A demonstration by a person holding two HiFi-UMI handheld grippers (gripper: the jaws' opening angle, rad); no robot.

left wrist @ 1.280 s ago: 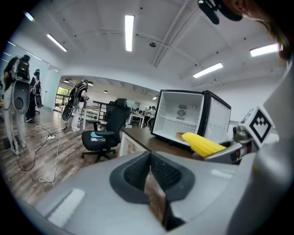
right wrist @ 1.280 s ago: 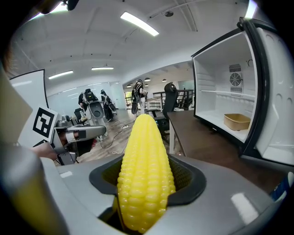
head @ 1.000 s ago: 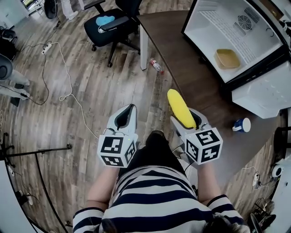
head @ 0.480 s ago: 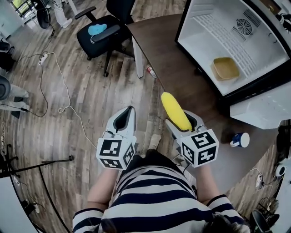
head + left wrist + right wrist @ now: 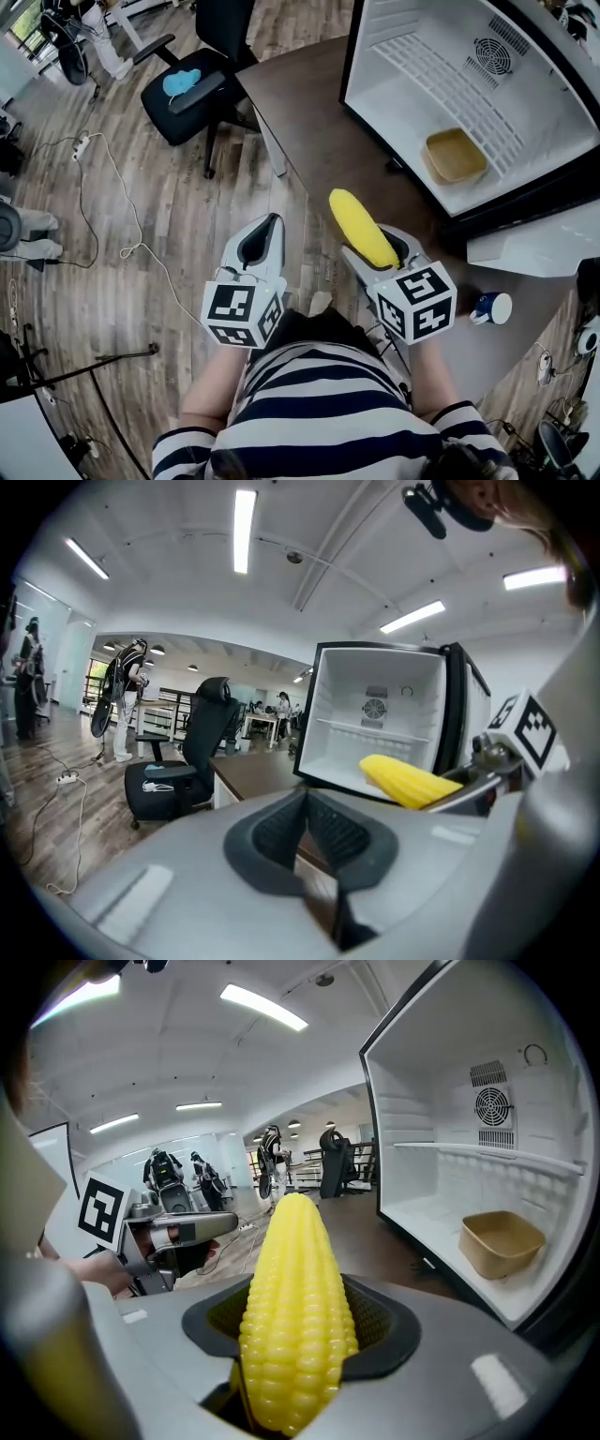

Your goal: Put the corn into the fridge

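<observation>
A yellow corn cob (image 5: pixel 360 228) (image 5: pixel 295 1316) sticks forward out of my right gripper (image 5: pixel 384 253), which is shut on it. The cob also shows in the left gripper view as a yellow shape (image 5: pixel 410 780) in front of the fridge. The white fridge (image 5: pixel 469 103) (image 5: pixel 487 1166) (image 5: pixel 375 724) stands open on the dark table, ahead and to the right of the corn, its door (image 5: pixel 539 248) swung out. My left gripper (image 5: pixel 258 242) (image 5: pixel 305 841) is held beside the right one over the floor, shut with nothing between its pads.
A tan shallow bowl (image 5: pixel 455 156) (image 5: pixel 502 1241) sits on the fridge's lower floor under a white wire shelf (image 5: pixel 487 1154). A blue-and-white cup (image 5: pixel 489 307) stands on the dark table (image 5: pixel 319 112). A black office chair (image 5: pixel 192 89) and floor cables (image 5: pixel 112 187) lie left.
The view has shifted closer to the fridge, which now looms larger. The right gripper with the corn has moved slightly forward toward it; both grippers keep their hold states.
</observation>
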